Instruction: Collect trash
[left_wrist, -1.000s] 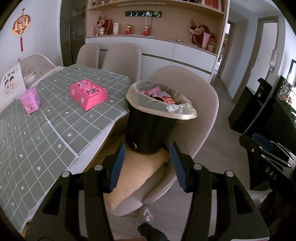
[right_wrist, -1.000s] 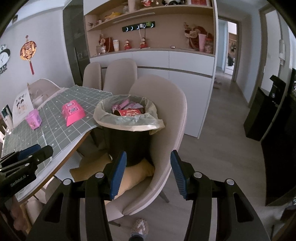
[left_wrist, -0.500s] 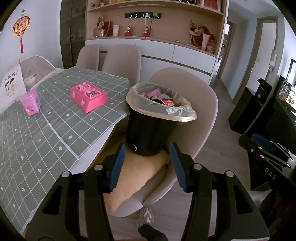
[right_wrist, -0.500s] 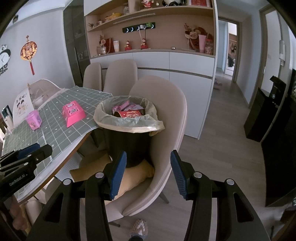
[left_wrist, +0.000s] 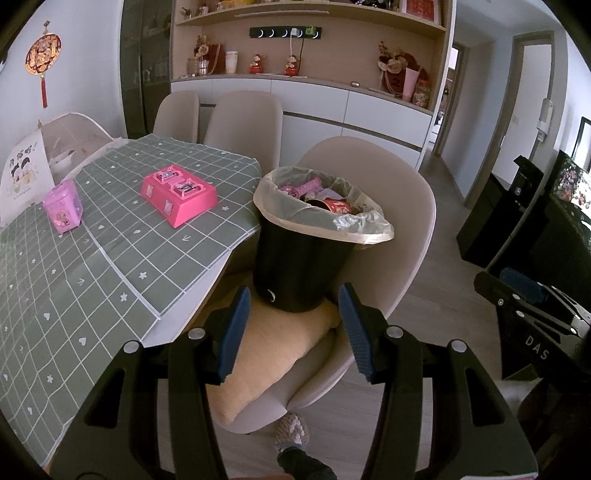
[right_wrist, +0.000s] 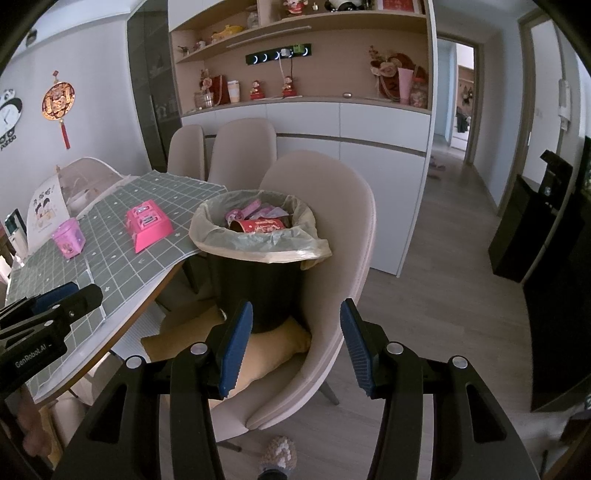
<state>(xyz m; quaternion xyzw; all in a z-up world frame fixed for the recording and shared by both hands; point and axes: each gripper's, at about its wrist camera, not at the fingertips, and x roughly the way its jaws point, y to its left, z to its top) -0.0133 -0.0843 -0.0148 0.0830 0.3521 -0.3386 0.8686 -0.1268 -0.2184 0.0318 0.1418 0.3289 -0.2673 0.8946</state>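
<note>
Fingers (left_wrist: 236, 328) on my left gripper (left_wrist: 293, 330) spread wide, nothing between them. Left view: bin (left_wrist: 303, 266) stands on a cushion (left_wrist: 273, 354) on the chair (left_wrist: 413, 229), lined with a bag, trash (left_wrist: 332, 203) inside. Pink box (left_wrist: 179, 195) and small tin (left_wrist: 62, 210) sit apart on the table (left_wrist: 74, 280).

Right view: my right gripper (right_wrist: 295, 338) also spread, empty, well short of the bin (right_wrist: 258, 280). Trash (right_wrist: 258, 221) fills the bag. Left gripper (right_wrist: 48, 314) shows at the table (right_wrist: 122, 258) edge.
</note>
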